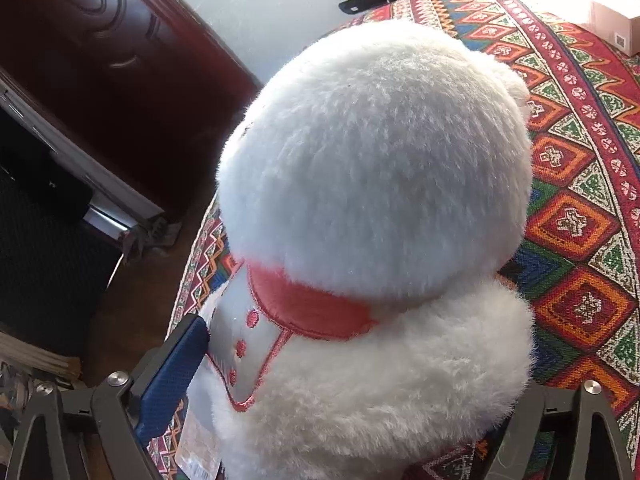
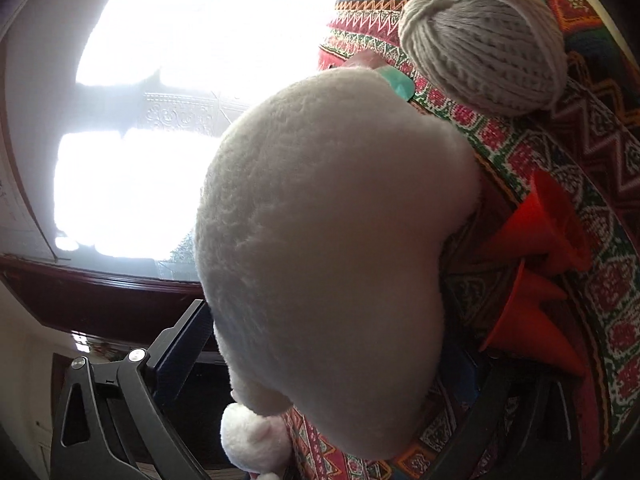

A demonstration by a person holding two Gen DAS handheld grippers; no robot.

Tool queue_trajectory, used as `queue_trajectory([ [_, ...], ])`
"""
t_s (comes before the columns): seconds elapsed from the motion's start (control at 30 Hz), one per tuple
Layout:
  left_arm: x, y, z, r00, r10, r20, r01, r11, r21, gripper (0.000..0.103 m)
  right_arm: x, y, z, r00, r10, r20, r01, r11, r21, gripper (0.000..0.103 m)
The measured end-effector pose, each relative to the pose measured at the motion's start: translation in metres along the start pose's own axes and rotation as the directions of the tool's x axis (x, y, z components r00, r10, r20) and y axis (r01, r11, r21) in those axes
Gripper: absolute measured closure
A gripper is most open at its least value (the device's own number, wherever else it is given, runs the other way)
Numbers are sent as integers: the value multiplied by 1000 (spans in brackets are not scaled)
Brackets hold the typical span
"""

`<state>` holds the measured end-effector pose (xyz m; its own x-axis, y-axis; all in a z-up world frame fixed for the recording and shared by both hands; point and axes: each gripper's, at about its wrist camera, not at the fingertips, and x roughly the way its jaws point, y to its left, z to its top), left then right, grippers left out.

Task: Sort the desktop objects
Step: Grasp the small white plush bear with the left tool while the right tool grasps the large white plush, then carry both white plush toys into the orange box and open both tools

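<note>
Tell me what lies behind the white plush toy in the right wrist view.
Behind the white plush toy on the patterned cloth sits a grey ball of yarn; orange cones lie beside it. A mint-green piece peeks out; the toy covers the rest.

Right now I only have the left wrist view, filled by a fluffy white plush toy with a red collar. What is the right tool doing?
Observer: The right tool straddles a smoother white plush toy, its jaws open.
Operator: Anything else near that toy?
Observer: A grey ball of yarn lies on the patterned cloth beyond it.
Operator: And beside it?
Observer: Two orange cones lie on the cloth at the toy's right in that view.
</note>
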<state>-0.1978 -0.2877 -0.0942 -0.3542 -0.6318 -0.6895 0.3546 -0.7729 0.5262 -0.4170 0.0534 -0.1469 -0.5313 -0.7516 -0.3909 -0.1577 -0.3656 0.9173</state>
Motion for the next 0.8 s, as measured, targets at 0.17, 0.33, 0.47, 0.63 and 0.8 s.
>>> queue_trajectory([
  [0.17,1,19,7,998,-57,7,57,995,-81,31,8,14,5,998,13,-56,-16,999,-46,39],
  [0.33,-16,23,7,993,-111,39,115,986,-117,36,-16,53,-11,998,-31,-62,16,973,-231,44],
  [0.47,-32,24,6,985,-158,73,167,977,-130,38,-62,100,-31,996,-71,-46,46,908,-415,44],
  [0.63,-51,29,5,967,-230,107,245,957,-155,39,-115,146,-67,993,-117,13,101,796,-597,44],
  [0.8,-95,39,-11,917,-359,174,389,901,-191,41,-164,149,-103,977,-179,114,207,675,-708,44],
])
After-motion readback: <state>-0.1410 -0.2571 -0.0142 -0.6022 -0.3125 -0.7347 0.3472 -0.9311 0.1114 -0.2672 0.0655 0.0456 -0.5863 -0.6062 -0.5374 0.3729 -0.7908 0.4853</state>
